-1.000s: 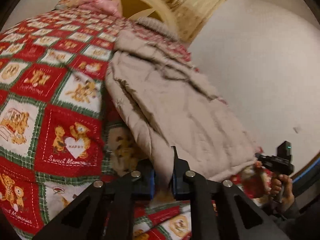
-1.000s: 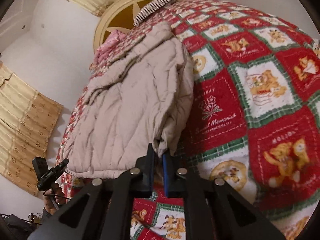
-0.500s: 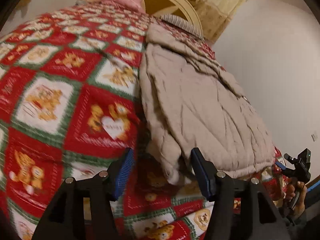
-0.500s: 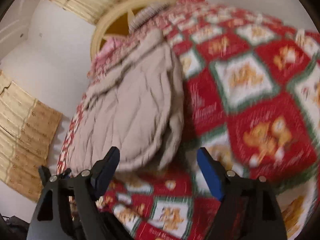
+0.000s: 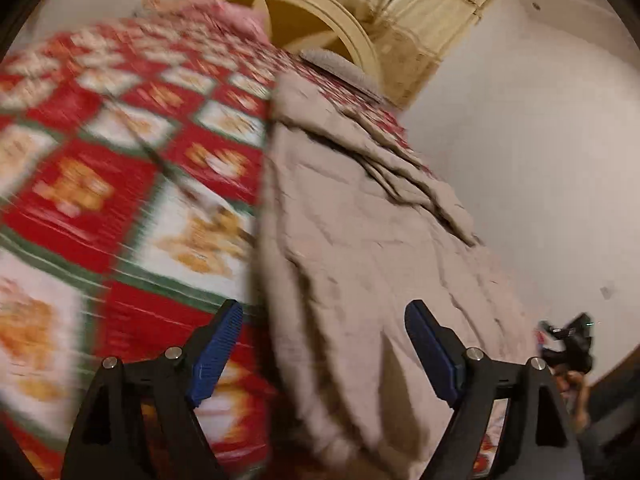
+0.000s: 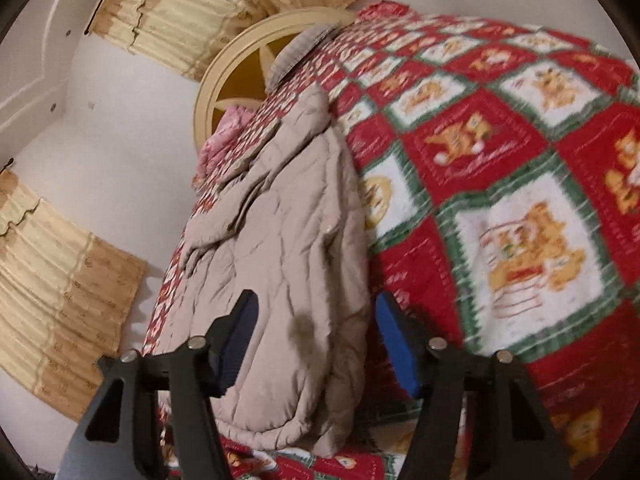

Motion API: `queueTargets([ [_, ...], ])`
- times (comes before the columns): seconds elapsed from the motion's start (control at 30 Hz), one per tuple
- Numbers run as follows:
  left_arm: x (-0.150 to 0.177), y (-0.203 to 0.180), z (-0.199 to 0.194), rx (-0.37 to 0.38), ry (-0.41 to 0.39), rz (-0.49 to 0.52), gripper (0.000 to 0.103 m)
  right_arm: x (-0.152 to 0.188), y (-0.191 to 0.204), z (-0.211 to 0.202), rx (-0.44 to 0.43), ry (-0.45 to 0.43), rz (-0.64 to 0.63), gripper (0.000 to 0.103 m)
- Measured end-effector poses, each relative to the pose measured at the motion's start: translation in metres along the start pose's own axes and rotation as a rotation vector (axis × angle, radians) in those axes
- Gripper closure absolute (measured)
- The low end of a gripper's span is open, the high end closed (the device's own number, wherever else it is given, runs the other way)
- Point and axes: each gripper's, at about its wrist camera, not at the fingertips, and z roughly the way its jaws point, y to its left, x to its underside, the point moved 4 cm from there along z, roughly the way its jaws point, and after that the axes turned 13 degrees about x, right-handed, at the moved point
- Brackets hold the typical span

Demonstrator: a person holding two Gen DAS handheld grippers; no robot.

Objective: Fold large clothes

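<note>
A beige quilted coat (image 5: 360,264) lies folded lengthwise along one edge of the bed, on a red, green and white teddy-bear quilt (image 5: 120,200). It also shows in the right wrist view (image 6: 280,248). My left gripper (image 5: 324,344) is open and empty, jaws spread over the coat's near end. My right gripper (image 6: 316,336) is open and empty too, jaws either side of the coat's near corner. The right gripper (image 5: 568,336) shows small at the far right of the left wrist view.
The quilt (image 6: 500,184) covers the whole bed. A cream arched headboard (image 6: 240,68) and a grey striped pillow (image 6: 296,52) are at the far end. White walls and yellowed curtains (image 6: 60,280) stand close beside the coat's side of the bed.
Both grippers were shut on the coat's near edge a second ago. They have opened, let it go, and the coat now lies flat. Both have moved forward over it.
</note>
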Motion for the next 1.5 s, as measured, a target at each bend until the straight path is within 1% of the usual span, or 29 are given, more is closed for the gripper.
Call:
queueTargets([
  [0.07, 0.005, -0.008, 0.009, -0.001, 0.01, 0.029, 0.019, 0.008, 0.006, 0.006, -0.017, 0.032, -0.022, 0.039],
  [0.13, 0.01, -0.017, 0.013, 0.03, 0.032, 0.034, 0.019, 0.017, 0.014, 0.012, -0.068, 0.064, -0.038, 0.042],
  [0.17, 0.012, -0.022, 0.012, 0.02, 0.025, 0.047, 0.02, 0.021, 0.017, 0.014, -0.087, 0.073, -0.043, 0.042],
  [0.2, 0.015, -0.026, 0.012, 0.014, 0.03, 0.072, 0.021, 0.023, 0.02, 0.015, -0.101, 0.078, -0.049, 0.043],
  [0.23, 0.017, -0.029, 0.01, 0.001, 0.032, 0.09, 0.028, 0.026, 0.024, 0.015, -0.113, 0.084, -0.059, 0.048],
  [0.27, 0.017, -0.03, 0.008, -0.019, 0.033, 0.106, 0.052, 0.028, 0.027, 0.015, -0.112, 0.088, -0.07, 0.069],
  [0.3, 0.017, -0.03, 0.005, -0.034, 0.04, 0.12, 0.087, 0.028, 0.028, 0.017, -0.095, 0.091, -0.081, 0.083],
  [0.33, 0.015, -0.031, 0.0, 0.011, 0.053, 0.101, 0.089, 0.029, 0.029, 0.016, -0.081, 0.098, -0.085, 0.086],
  [0.37, 0.013, -0.033, -0.008, 0.037, 0.033, 0.085, 0.091, 0.029, 0.031, 0.014, -0.085, 0.1, -0.088, 0.089],
  [0.47, 0.007, -0.07, -0.043, 0.135, -0.034, 0.161, 0.092, 0.033, 0.05, -0.011, -0.151, 0.082, -0.115, 0.09],
  [0.53, 0.005, -0.101, -0.074, 0.234, -0.065, 0.19, 0.092, 0.037, 0.068, -0.036, -0.182, 0.057, -0.157, 0.091],
  [0.63, 0.0, -0.135, -0.116, 0.342, -0.12, 0.211, 0.092, 0.04, 0.087, -0.089, -0.246, -0.007, -0.19, 0.091],
  [0.7, -0.01, -0.151, -0.136, 0.395, -0.154, 0.219, 0.092, 0.038, 0.092, -0.118, -0.286, -0.061, -0.19, 0.091],
  [0.77, -0.027, -0.16, -0.134, 0.42, -0.166, 0.21, 0.092, 0.027, 0.096, -0.142, -0.324, -0.12, -0.159, 0.091],
  [0.83, -0.046, -0.159, -0.123, 0.416, -0.155, 0.206, 0.092, 0.007, 0.101, -0.155, -0.362, -0.174, -0.118, 0.091],
  [0.93, -0.083, -0.142, -0.089, 0.368, -0.107, 0.152, 0.087, -0.027, 0.118, -0.14, -0.348, -0.203, -0.08, 0.091],
  [1.0, -0.111, -0.129, -0.069, 0.31, -0.061, 0.106, 0.084, -0.054, 0.125, -0.119, -0.337, -0.2, -0.039, 0.091],
  [1.03, -0.119, -0.123, -0.066, 0.297, -0.05, 0.086, 0.083, -0.072, 0.131, -0.104, -0.323, -0.195, -0.016, 0.091],
  [1.1, -0.141, -0.115, -0.06, 0.299, -0.03, 0.038, 0.078, -0.097, 0.13, -0.089, -0.297, -0.202, 0.003, 0.091],
  [1.13, -0.155, -0.113, -0.059, 0.313, -0.021, 0.026, 0.076, -0.113, 0.132, -0.075, -0.285, -0.194, 0.023, 0.091],
  [1.2, -0.168, -0.111, -0.064, 0.343, -0.023, 0.023, 0.075, -0.132, 0.126, -0.062, -0.254, -0.187, 0.039, 0.091],
  [1.23, -0.176, -0.11, -0.068, 0.329, -0.037, 0.03, 0.074, -0.144, 0.126, -0.05, -0.234, -0.183, 0.049, 0.092],
  [1.27, -0.181, -0.109, -0.074, 0.307, -0.056, 0.044, 0.069, -0.149, 0.12, -0.046, -0.228, -0.176, 0.056, 0.092],
  [1.3, -0.185, -0.107, -0.081, 0.283, -0.084, 0.061, 0.052, -0.155, 0.119, -0.039, -0.215, -0.17, 0.06, 0.092],
  [1.33, -0.192, -0.101, -0.093, 0.212, -0.161, 0.085, 0.039, -0.162, 0.119, -0.029, -0.19, -0.168, 0.06, 0.092],
  [1.37, -0.196, -0.097, -0.103, 0.152, -0.237, 0.098, 0.014, -0.165, 0.118, -0.021, -0.17, -0.167, 0.059, 0.091],
  [1.4, -0.198, -0.096, -0.115, 0.099, -0.329, 0.113, 0.01, -0.17, 0.116, -0.012, -0.155, -0.161, 0.065, 0.091],
  [1.43, -0.198, -0.1, -0.122, 0.063, -0.412, 0.161, 0.01, -0.174, 0.114, 0.001, -0.141, -0.151, 0.078, 0.092],
  [1.5, -0.195, -0.113, -0.108, 0.008, -0.426, 0.216, 0.01, -0.182, 0.115, 0.022, -0.1, -0.147, 0.075, 0.092],
])
